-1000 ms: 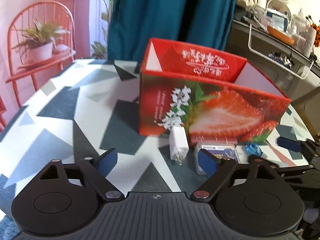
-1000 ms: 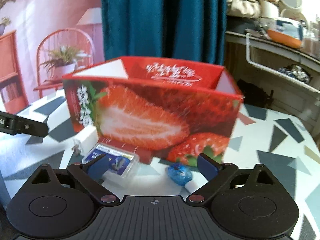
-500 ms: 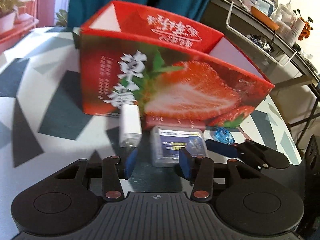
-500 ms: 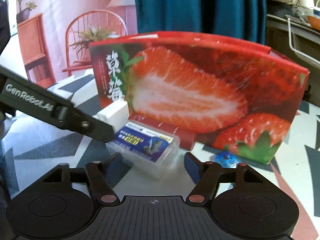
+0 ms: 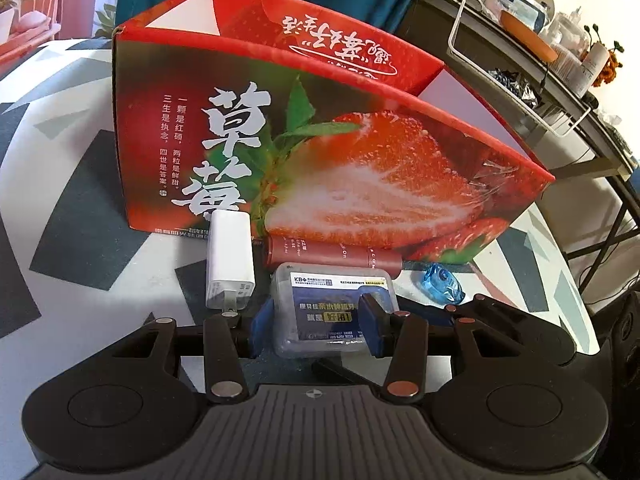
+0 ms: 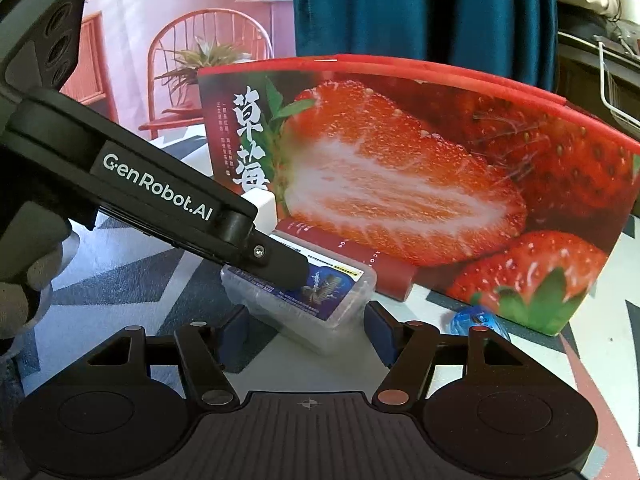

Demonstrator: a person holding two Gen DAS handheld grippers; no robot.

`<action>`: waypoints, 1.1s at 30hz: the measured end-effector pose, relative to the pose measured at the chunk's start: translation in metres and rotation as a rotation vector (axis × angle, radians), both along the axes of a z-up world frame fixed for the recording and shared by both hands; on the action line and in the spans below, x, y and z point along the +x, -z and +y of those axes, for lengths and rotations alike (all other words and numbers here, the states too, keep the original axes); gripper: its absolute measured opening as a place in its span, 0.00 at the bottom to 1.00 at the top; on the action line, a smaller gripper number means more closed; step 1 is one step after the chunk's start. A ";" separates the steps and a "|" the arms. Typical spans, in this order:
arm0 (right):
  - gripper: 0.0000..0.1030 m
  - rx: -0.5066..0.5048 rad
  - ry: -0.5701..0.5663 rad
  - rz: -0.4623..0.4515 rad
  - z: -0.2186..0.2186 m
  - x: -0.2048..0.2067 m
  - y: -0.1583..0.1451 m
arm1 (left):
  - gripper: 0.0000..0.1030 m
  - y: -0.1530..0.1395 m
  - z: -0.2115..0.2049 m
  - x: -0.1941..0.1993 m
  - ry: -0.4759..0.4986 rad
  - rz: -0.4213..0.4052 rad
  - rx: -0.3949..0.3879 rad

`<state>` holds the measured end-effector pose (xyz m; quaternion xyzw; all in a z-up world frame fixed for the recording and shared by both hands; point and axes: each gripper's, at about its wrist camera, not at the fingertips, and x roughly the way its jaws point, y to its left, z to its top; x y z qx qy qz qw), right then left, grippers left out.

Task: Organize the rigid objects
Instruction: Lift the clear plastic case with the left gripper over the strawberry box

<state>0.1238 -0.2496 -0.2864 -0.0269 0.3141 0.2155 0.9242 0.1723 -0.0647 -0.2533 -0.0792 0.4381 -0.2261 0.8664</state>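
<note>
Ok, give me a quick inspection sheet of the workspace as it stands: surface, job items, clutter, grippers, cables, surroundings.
Surface: round table with a grey and white triangle pattern.
Job's things: open strawberry box standing on the table; in front of it lie a white charger, a dark red tube, a clear plastic case with a blue label and a small blue clear item.
Clutter: nothing seen on the table beyond these.
Grippers: left gripper closed on the clear plastic case; right gripper open, its fingers either side of the same case, contact not clear.
Cables: nothing seen on the table.
Surroundings: teal curtain, red chair with a plant, crowded side shelf.
</note>
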 end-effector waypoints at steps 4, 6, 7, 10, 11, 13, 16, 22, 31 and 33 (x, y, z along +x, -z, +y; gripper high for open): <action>0.60 -0.010 0.000 -0.003 0.001 -0.001 0.000 | 0.48 0.001 0.000 -0.001 -0.001 -0.005 -0.002; 0.59 -0.010 0.001 -0.004 0.002 0.000 0.001 | 0.48 0.000 0.001 -0.002 -0.004 -0.005 -0.004; 0.59 -0.010 0.002 -0.004 0.002 0.000 0.001 | 0.48 0.000 0.000 -0.003 -0.003 -0.005 -0.002; 0.58 0.001 0.001 -0.002 0.000 0.000 0.000 | 0.48 -0.002 0.001 -0.003 -0.002 0.005 0.005; 0.58 0.004 0.000 -0.001 -0.001 0.000 0.000 | 0.48 -0.003 0.001 -0.003 0.000 0.006 0.008; 0.58 -0.001 0.001 -0.002 0.000 -0.001 0.000 | 0.47 -0.003 0.002 -0.003 0.004 0.007 0.012; 0.58 -0.018 0.004 -0.008 0.003 -0.004 -0.001 | 0.47 -0.005 0.000 -0.009 0.009 -0.009 0.029; 0.58 0.010 0.006 0.003 0.003 -0.014 -0.009 | 0.47 -0.010 0.006 -0.017 0.021 -0.003 0.030; 0.58 -0.027 0.001 -0.037 0.011 -0.031 -0.026 | 0.47 -0.024 0.013 -0.033 0.026 -0.035 0.015; 0.57 -0.032 0.002 -0.043 0.012 -0.034 -0.029 | 0.47 -0.026 0.016 -0.037 0.025 -0.040 0.010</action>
